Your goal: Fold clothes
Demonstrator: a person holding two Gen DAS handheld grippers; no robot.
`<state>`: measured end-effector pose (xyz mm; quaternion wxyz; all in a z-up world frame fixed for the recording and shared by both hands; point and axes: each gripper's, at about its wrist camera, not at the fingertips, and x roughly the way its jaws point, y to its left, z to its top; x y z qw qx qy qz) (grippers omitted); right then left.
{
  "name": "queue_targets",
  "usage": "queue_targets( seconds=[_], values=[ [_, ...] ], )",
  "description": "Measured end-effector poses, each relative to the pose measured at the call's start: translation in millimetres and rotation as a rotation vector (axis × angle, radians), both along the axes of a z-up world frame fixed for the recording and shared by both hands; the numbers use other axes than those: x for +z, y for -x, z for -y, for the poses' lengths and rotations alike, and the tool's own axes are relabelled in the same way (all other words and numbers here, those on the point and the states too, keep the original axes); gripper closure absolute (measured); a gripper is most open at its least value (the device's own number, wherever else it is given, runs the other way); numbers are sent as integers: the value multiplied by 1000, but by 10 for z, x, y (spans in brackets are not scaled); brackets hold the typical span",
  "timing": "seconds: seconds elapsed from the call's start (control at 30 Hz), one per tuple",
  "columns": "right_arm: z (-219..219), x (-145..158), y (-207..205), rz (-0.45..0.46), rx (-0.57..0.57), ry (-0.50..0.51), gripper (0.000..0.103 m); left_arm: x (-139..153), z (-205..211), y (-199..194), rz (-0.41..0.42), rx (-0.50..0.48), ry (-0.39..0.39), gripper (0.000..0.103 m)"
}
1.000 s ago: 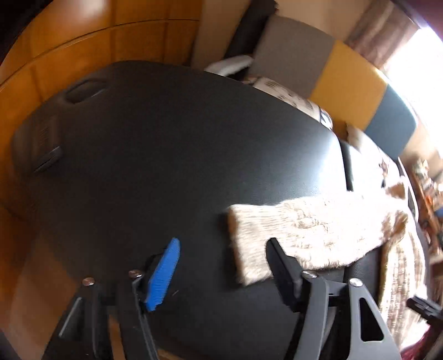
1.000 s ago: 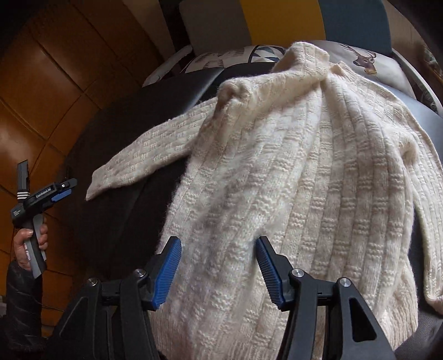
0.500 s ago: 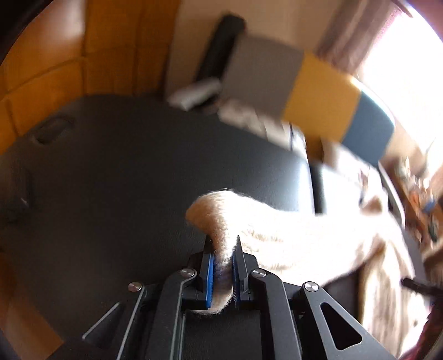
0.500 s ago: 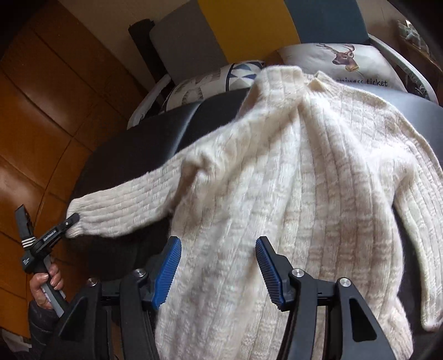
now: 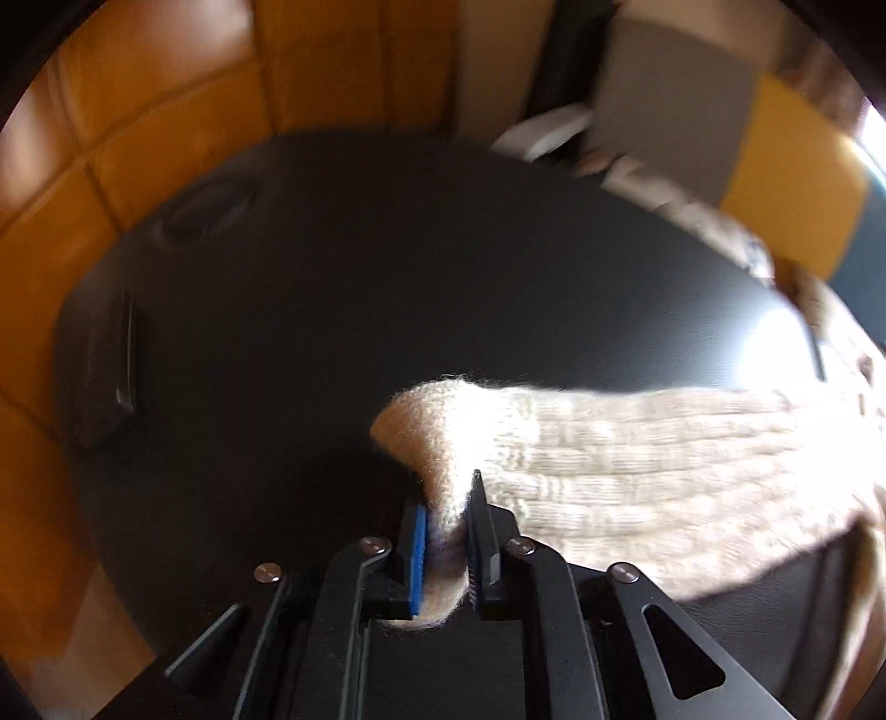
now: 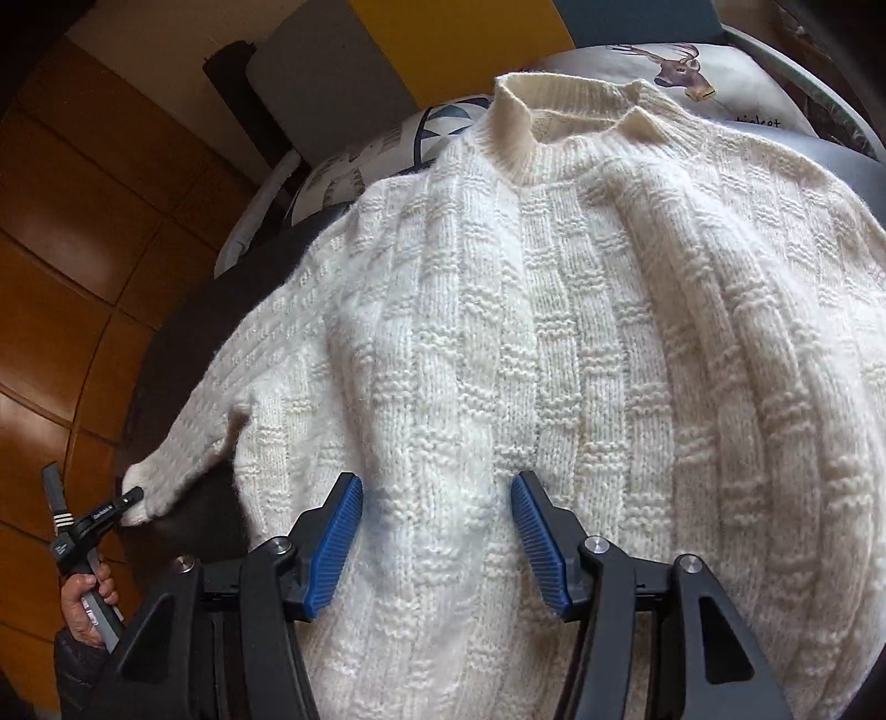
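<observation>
Spread front-up over a black padded table [image 5: 387, 310]: a cream cable-knit sweater [image 6: 554, 343], collar [image 6: 515, 127] at the far edge toward the cushions, hem hanging near the camera in the right wrist view. One sleeve [image 5: 637, 459] drawn out sideways to the left, away from the body, its cuff [image 5: 443, 437] pinched and bunched upward. Clamped on that cuff: the left gripper [image 5: 446, 545], blue pad against one side of the knit, black finger against the other, no gap showing besides the wool. Seen again at the far left of the right wrist view, the same left gripper [image 6: 130, 495] gripped by a hand [image 6: 86, 601] in a dark sleeve, at the table's left rim beside the orange-brown wall panels [image 6: 72, 277].

Poised above the sweater's lower middle: the right gripper [image 6: 437, 531], blue-padded fingers spread wide apart, nothing between them but the knit lying below.

Bare black tabletop beyond and left of the cuff, broad and uncluttered up to the rounded far edge. Behind the collar, a deer-print cushion [image 6: 681, 72] and grey and yellow upholstery panels [image 6: 443, 39].
</observation>
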<state>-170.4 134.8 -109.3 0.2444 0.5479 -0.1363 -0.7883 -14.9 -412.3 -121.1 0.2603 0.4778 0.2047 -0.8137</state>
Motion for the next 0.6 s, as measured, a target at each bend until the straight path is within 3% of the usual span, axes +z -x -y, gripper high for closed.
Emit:
queue_targets(
  seconds=[0.07,0.2,0.27,0.43,0.6],
  values=[
    [-20,-1,-1,0,6,8,45,18,125,-85,-32,65,-79,79],
    [-72,-6,-6,1,-2,35,45,343,164,-457,-166,211,-98,57],
    [-78,14,-15,2,-2,29,45,496,2,-654,-285,194,-179,54],
    [-209,222,-220,-27,-30,24,45,518,-1124,-671,-320,-167,-362,50],
    [-575,422,-697,-84,-22,-17,45,199,-2596,-589,-194,-497,-492,50]
  ],
)
